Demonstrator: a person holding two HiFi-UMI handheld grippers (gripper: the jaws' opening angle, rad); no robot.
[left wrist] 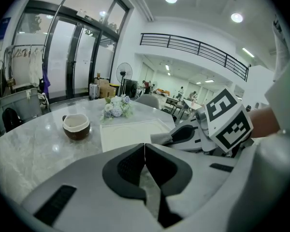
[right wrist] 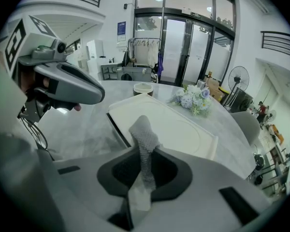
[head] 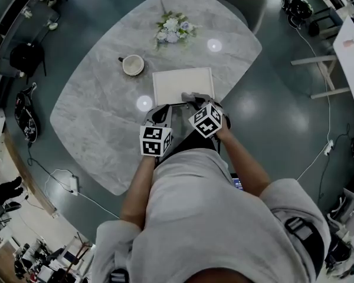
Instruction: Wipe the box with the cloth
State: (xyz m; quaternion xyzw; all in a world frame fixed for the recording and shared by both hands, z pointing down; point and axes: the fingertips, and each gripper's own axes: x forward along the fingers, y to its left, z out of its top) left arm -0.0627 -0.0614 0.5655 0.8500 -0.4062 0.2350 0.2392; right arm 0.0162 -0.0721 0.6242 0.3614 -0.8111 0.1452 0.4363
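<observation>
A flat white box (head: 182, 85) lies on the marble table (head: 94, 128), and it also shows in the left gripper view as the box (left wrist: 130, 130) and in the right gripper view as the box (right wrist: 169, 124). My right gripper (right wrist: 146, 151) is shut on a grey waffle-textured cloth (right wrist: 144, 139), whose end sticks up over the box's near edge. In the head view the cloth (head: 190, 97) rests at the box's near right edge, ahead of the right gripper (head: 196, 102). My left gripper (left wrist: 144, 154) is shut with nothing in it, just left of the right one, near the table's front edge.
A brown cup (head: 133, 64) with a pale inside stands left of the box. A small bunch of flowers (head: 174, 28) lies behind the box. A chair (head: 242, 2) stands at the table's far side. Bags and cables lie on the floor around.
</observation>
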